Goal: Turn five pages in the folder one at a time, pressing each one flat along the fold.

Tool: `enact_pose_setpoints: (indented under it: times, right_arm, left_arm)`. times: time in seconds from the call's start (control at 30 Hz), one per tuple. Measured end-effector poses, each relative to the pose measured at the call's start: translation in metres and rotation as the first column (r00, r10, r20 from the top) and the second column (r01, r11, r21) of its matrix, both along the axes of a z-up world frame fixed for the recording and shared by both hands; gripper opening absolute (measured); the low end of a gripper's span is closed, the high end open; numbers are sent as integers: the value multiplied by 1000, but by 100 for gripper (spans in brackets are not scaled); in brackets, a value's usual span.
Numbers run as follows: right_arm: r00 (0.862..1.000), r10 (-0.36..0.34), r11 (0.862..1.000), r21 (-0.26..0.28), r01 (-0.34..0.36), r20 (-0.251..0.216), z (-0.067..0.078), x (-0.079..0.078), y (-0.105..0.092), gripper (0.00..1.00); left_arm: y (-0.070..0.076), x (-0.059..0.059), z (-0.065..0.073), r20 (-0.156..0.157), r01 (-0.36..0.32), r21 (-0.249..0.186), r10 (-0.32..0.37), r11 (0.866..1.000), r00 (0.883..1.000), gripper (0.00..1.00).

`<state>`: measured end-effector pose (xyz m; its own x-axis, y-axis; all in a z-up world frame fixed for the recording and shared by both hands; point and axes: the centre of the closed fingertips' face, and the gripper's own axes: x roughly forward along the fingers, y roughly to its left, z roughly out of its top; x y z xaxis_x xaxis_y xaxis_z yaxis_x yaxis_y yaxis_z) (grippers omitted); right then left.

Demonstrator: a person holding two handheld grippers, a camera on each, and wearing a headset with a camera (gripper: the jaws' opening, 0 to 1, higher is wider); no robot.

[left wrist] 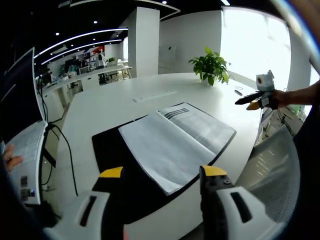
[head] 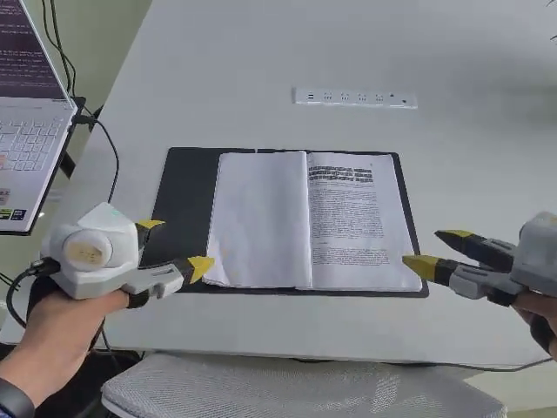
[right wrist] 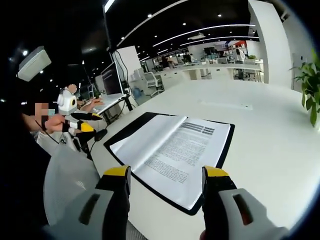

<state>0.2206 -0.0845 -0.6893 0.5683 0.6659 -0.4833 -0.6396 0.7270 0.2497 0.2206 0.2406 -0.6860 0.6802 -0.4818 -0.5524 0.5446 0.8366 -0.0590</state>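
An open folder [head: 185,209] with a matte black, rectangular cover is laid flat on the smooth white tabletop [head: 244,61], near its front edge. A blank white page [head: 261,218] is seen left of the fold. To the right, a printed page [head: 348,218] is filled with dense black lines under heavier dark bars, and the writing is too small to be read.

Beyond the folder, a long white power strip [head: 355,97] with a row of sockets is set. A laptop [head: 26,131] with pale keys is placed at the tabletop's left edge. Lines of text on its screen cannot be made out, and a dark cable [head: 111,152] is trailed from it.

The left gripper [head: 177,246], of rounded white plastic with grey, yellow-tipped jaws, is held over the folder's front left corner. Its jaws are spread wide, with nothing between them. The right gripper [head: 435,250] is held close to the front right corner, with its yellow-tipped jaws likewise spread wide and empty.

A grey mesh chair back [head: 296,387] is seen below the tabletop edge.
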Motion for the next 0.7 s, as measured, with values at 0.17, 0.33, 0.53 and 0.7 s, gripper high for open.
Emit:
enact_pose_setpoints:
  times: [0.17,0.33,0.53,0.7]
  right_arm:
    - [1000,-9,999,-39,9,-6,-5,-14,-10,62]
    - [999,-35,998,-47,35,-5,-5,-22,-17,66]
    - [997,-72,997,-17,71,-3,-3,-22,-17,70]
    - [998,-65,998,-14,65,-11,-5,-24,-10,70]
  left_arm:
    - [6,-5,7,23,-22,-12,22,1000,1000,64]
    - [9,-10,9,31,-48,-28,49,998,998,66]
    - [7,-10,9,29,-65,-36,66,997,997,68]
    - [6,-8,11,39,-69,-37,70,997,997,68]
